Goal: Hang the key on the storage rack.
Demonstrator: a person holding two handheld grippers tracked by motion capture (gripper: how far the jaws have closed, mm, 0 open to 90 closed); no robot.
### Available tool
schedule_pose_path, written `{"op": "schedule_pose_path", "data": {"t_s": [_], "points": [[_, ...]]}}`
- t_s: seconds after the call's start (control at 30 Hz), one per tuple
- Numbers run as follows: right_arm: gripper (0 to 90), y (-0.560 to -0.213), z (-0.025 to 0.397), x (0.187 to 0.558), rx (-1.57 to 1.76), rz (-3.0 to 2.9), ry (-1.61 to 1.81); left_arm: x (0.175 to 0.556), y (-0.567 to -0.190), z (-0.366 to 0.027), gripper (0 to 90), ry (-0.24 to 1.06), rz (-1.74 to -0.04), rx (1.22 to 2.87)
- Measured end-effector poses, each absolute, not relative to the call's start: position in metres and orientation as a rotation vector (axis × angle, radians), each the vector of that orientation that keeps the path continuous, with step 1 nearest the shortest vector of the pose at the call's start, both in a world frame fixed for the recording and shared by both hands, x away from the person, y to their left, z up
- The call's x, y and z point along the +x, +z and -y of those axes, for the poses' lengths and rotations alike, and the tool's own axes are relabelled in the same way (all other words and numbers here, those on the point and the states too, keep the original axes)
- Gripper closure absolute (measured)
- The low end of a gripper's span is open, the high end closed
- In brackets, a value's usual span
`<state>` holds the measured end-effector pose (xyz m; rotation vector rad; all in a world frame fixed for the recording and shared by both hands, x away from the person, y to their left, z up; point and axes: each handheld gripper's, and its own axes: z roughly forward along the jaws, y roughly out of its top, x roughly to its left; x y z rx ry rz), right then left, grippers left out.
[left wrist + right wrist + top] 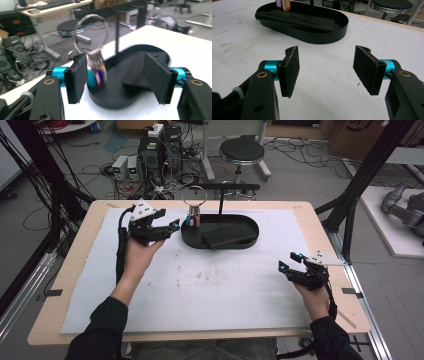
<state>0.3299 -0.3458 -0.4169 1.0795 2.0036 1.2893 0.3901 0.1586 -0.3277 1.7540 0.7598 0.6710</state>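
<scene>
A black oval tray [252, 240] sits at the back middle of the table. In it lies a flat black pouch [230, 235], and a thin T-shaped stand [221, 195] rises from it. A large metal ring [193, 197] carrying coloured tags [192, 219] stands at the tray's left end. My left gripper [172, 226] is open just left of the tags. In the left gripper view the ring [91, 32] and tags [97, 76] sit close behind the left jaw of the gripper [117, 77], not clamped. My right gripper [287, 261] is open over the mat, apart from the tray [322, 32].
A white mat [200, 285] covers most of the wooden table [80, 320]. Behind the table on the floor are a round stool [242, 151], computer boxes [160, 150] and loose cables. Black frame posts stand at both sides.
</scene>
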Motion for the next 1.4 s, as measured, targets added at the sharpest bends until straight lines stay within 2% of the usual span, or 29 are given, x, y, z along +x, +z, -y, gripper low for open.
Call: {"op": "schedule_pose_path", "data": {"t_s": [0.3,0.47,0.7,1.2,1.4], "points": [[38.1,-0.416,0.347,0.329,1.099,-1.987,1.267,0.332,-0.353,-0.188,28.9,0.672,-0.702,1.763],[38.0,-0.417,0.347,0.329,1.108,-1.986,1.258,0.310,-0.377,-0.208,28.7,0.679,-0.671,1.719],[38.0,-0.417,0.349,0.330,1.109,-1.974,1.259,0.309,-0.399,-0.224,28.5,0.673,-0.740,1.689],[38.0,-0.419,0.346,0.334,1.112,-1.970,1.238,0.306,-0.402,-0.234,28.4,0.683,-0.751,1.683],[38.0,-0.419,0.345,0.335,1.105,-1.973,1.241,0.305,-0.404,-0.235,25.5,0.681,-0.770,1.678]]}}
